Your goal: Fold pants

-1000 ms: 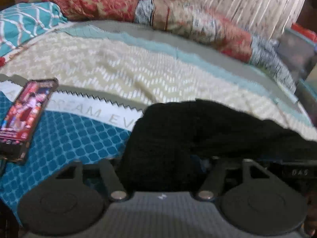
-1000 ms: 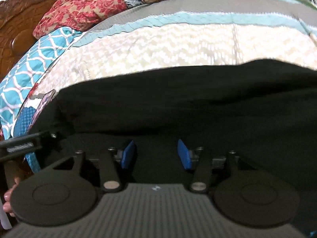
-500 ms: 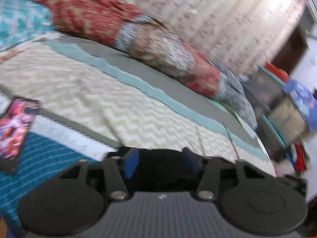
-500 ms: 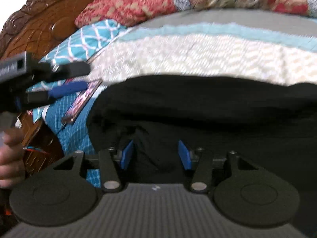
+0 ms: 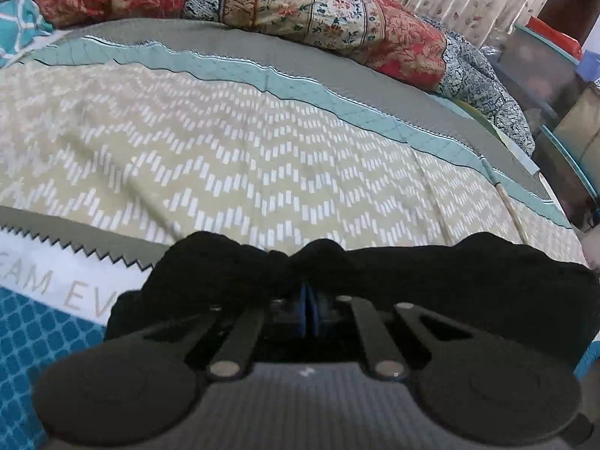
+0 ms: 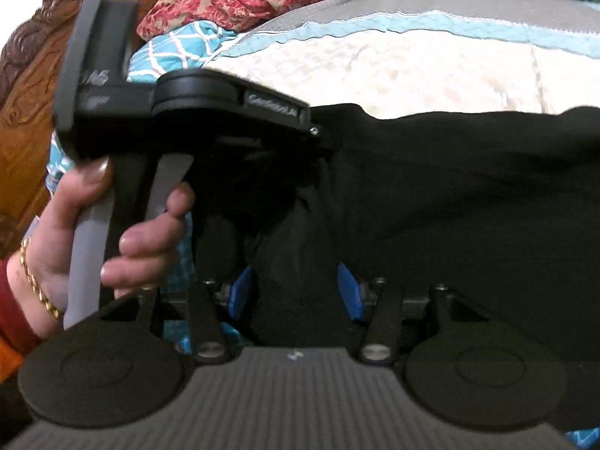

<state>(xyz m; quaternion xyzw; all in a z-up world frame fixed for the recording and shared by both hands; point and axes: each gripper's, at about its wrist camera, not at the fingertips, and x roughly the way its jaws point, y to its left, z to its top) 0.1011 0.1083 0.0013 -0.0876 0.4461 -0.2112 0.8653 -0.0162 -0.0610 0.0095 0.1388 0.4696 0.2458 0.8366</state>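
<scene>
Black pants (image 5: 450, 281) lie across the near part of the bed. My left gripper (image 5: 308, 309) is shut on the pants, its blue pads pressed together with a bunched edge of cloth pinched at their tips. In the right wrist view the pants (image 6: 468, 195) fill the middle and right. My right gripper (image 6: 294, 294) stands open, its blue pads (image 6: 240, 292) apart over a dark fold of the cloth. The left gripper (image 6: 313, 131) comes in from the left, held by a person's hand (image 6: 142, 232), its tip buried in the pants' left edge.
The bedspread (image 5: 243, 157) has a beige zigzag band with grey and teal stripes behind. A red floral quilt (image 5: 318, 11) is heaped along the far side. A carved wooden headboard (image 6: 26, 86) stands at the left, and shelves and boxes (image 5: 543, 63) at the far right.
My left gripper has closed onto the pants' edge and moved sideways, so the phone left its view. In the right wrist view the left gripper and hand have come in much closer.
</scene>
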